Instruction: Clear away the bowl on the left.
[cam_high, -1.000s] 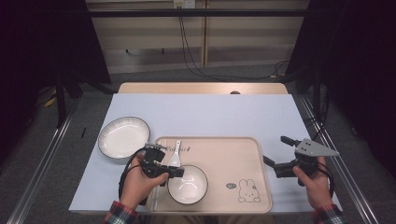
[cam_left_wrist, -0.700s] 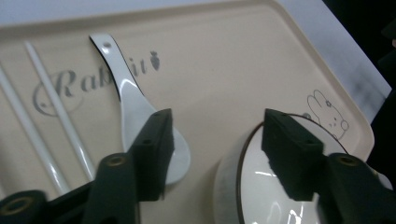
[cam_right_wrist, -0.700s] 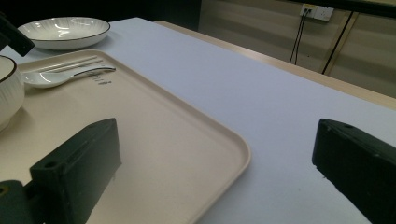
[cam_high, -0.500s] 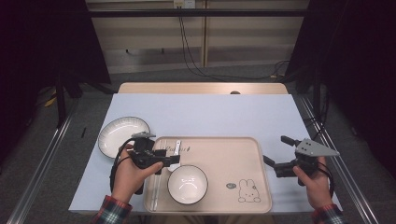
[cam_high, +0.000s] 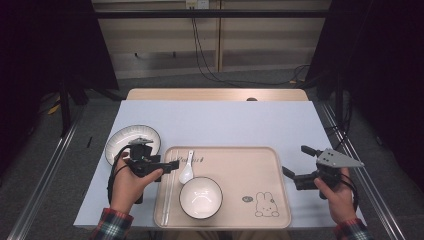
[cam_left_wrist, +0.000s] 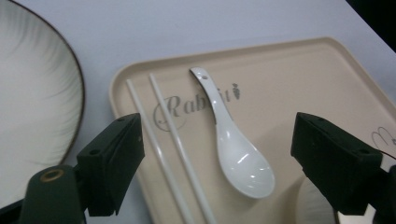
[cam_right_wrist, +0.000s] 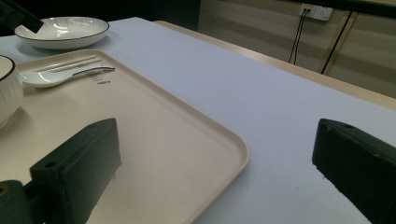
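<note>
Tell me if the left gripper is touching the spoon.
Apart. In the left gripper view the left gripper has its fingers open, with tray surface visible between them and the spoon.

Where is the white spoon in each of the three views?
High view: the spoon lies at the tray's upper left, just above the bowl.
Left gripper view: centre, right of the chopsticks.
Right gripper view: far left, spoon beside the chopsticks.
Shared landmark: the chopsticks next to it.
</note>
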